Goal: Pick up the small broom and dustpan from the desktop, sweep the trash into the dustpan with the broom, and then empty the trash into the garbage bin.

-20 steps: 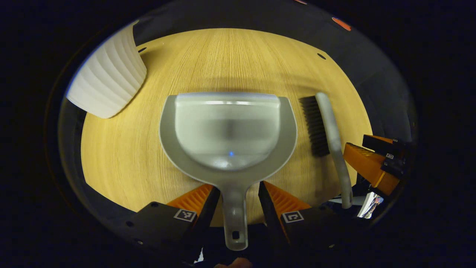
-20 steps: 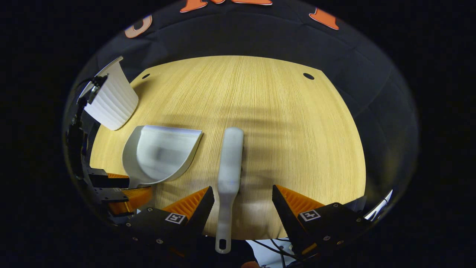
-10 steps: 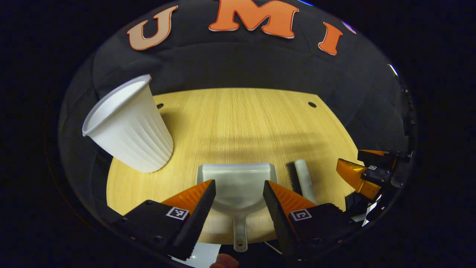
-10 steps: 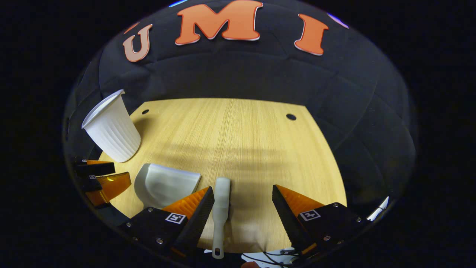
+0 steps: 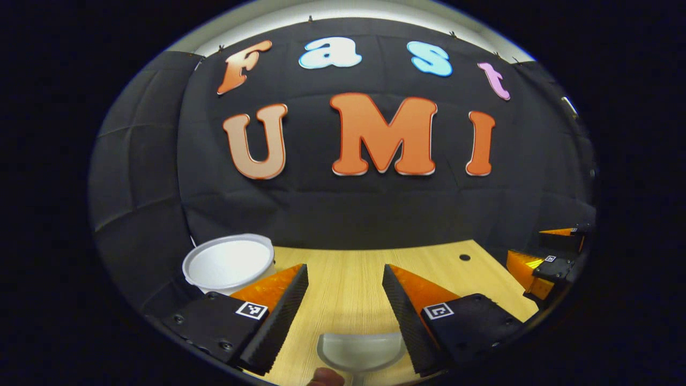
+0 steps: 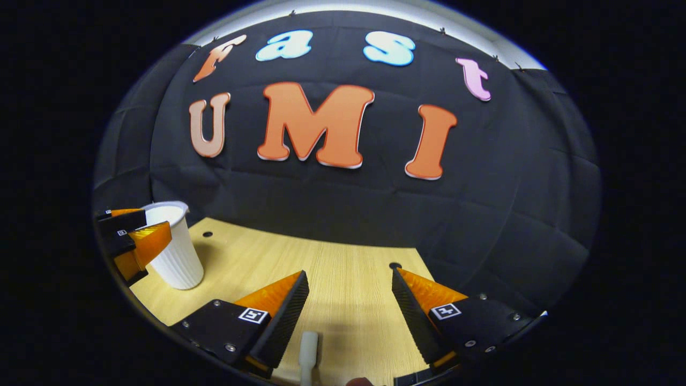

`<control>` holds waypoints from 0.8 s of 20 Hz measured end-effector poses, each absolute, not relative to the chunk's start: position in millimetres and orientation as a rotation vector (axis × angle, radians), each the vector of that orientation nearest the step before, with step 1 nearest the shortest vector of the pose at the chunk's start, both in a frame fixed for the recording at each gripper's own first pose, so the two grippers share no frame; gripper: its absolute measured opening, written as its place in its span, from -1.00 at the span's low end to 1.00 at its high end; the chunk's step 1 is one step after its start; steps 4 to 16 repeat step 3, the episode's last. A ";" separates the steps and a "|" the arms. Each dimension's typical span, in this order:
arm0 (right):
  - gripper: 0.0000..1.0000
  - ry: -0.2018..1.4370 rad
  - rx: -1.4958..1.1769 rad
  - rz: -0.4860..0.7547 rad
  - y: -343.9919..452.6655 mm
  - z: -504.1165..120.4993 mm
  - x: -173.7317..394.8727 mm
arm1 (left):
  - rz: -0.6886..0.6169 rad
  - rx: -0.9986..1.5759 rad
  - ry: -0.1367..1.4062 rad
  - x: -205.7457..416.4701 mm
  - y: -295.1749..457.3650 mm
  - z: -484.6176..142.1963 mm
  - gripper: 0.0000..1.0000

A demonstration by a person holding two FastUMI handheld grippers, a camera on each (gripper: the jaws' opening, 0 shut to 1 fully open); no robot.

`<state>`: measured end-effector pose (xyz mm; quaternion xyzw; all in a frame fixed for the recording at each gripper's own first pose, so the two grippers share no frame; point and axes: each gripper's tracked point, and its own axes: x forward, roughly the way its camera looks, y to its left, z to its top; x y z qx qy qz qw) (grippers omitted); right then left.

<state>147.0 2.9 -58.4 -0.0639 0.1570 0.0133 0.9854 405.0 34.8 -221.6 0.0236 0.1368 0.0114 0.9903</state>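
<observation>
The pale grey dustpan (image 5: 360, 351) lies on the wooden desktop (image 5: 343, 279), low in the left gripper view. My left gripper (image 5: 344, 268) is open above and behind the dustpan, its fingers apart and touching nothing. In the right gripper view, the pale tip of the small broom (image 6: 308, 346) pokes up from the bottom edge, between the fingers. My right gripper (image 6: 349, 273) is open and holds nothing. The white ribbed cup (image 5: 229, 262) serving as the bin stands upright at the desktop's left; in the right gripper view the cup (image 6: 172, 252) is partly behind the left gripper (image 6: 131, 241).
The black cloth wall rises right behind the desktop's far edge. Small dark holes mark the desktop's far corners (image 5: 464, 257) (image 6: 395, 265). The right gripper (image 5: 546, 262) shows at the right edge of the left gripper view. A person's fingertip (image 5: 324, 377) peeks in at the bottom.
Both views have swung up from looking down at the desktop to facing the wall. The dustpan and broom have slid to the bottom edge. Both grippers stay open.
</observation>
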 end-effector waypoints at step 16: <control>0.88 0.199 -0.047 0.014 3.9 -24.7 149.3 | 0.050 0.025 0.084 398.8 36.9 -203.3 0.76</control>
